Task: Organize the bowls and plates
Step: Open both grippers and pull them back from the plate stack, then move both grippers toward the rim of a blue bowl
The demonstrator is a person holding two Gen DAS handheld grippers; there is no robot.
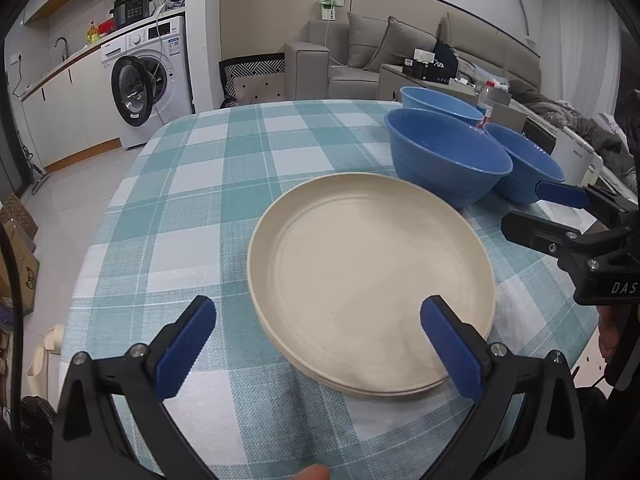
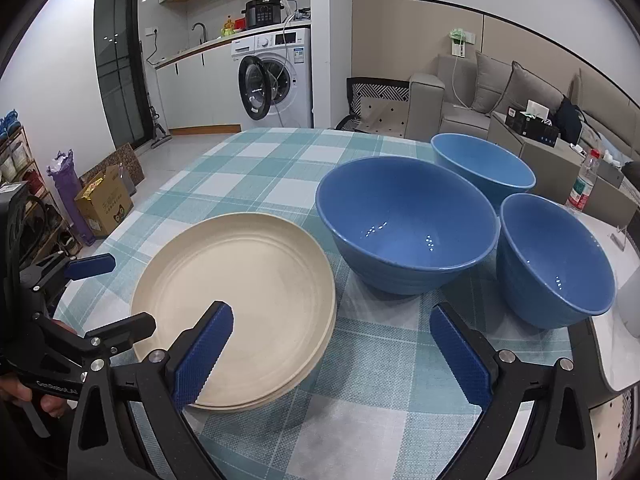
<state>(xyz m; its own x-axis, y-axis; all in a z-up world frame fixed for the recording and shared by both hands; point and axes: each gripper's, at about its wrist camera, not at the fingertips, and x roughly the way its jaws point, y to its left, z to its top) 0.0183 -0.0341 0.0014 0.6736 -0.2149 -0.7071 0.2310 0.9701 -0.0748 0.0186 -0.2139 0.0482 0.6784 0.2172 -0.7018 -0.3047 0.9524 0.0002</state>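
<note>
Both tools spread wide over a checked surface with stacked plates and 3 blue bowls.

The cream plate stack lies flat on the teal-checked surface; take it as the landmark. The left tool hangs over the stack's near edge, jaws wide apart and gripping nothing, 1 pad above the rim. The right tool stands just right of the stack, jaws equally wide and empty. The big bowl sits just beyond the stack to its right, the small bowl further right, the far bowl behind both.
</note>
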